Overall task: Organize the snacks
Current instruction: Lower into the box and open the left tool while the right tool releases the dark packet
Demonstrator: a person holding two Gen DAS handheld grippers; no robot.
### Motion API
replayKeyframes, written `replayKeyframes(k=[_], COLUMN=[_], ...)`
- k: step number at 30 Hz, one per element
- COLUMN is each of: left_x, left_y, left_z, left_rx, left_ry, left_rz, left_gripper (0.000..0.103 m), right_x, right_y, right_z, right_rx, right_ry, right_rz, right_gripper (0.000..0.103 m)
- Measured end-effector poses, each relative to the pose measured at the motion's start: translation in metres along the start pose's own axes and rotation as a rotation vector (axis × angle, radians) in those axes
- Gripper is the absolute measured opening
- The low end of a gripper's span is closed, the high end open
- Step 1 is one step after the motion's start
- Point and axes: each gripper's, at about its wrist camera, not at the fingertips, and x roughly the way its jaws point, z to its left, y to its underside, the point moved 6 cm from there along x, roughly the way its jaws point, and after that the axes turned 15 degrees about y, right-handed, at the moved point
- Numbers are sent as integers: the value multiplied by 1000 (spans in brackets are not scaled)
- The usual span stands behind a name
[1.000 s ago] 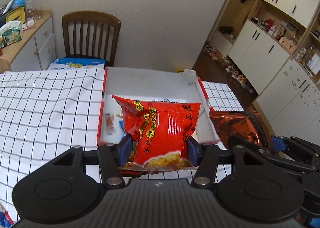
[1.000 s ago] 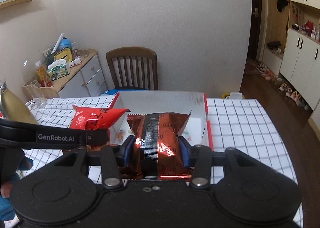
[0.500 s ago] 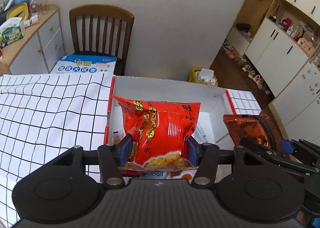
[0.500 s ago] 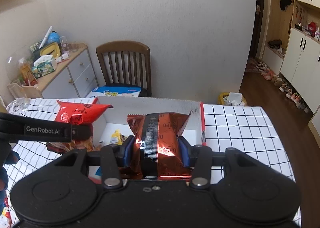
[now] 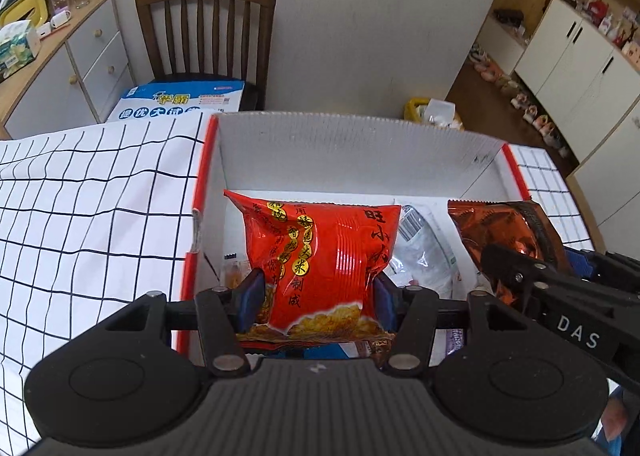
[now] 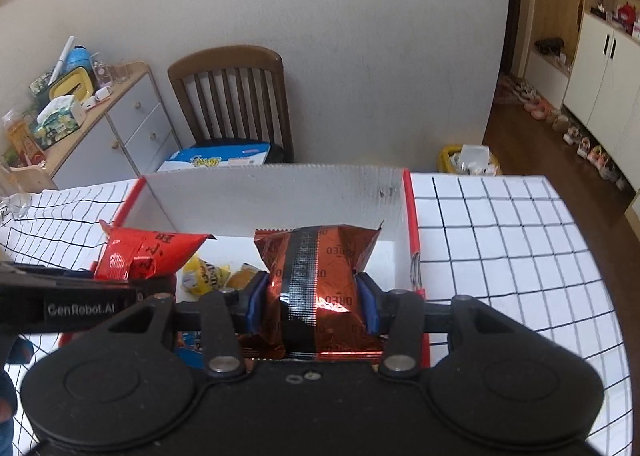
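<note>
Both grippers, left [image 5: 316,298] clamping the red bag [image 5: 320,256] and right [image 6: 311,302] the Oreo bag [image 6: 316,276], have descended over the box [image 5: 360,144], ready for release.

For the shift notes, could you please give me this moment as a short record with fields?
left gripper: shut on red snack bag
right gripper: shut on copper Oreo bag
position: both bags over the open white box
box contents: yellow packets, clear wrapper
surface: checked tablecloth
</note>
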Motion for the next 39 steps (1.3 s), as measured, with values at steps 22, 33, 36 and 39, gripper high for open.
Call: replayKeyframes(k=[22,33,36,39], left_x=[47,43,38,31], left_y=[4,2,1,2], left_z=[4,4,2,1], left_rx=[52,42,60,56], left_ry=[-52,-55,-57,-48], left_rz=[96,94,74,66], left_gripper=[56,61,70,71], right_x=[36,31,27,22], right_y=[25,26,25,25], right_z=[15,16,13,10], right_rx=[-103,-107,-97,-94], right_ry=[4,9,9,11], right_rz=[69,50,46,37], right_gripper=[46,65,67,70])
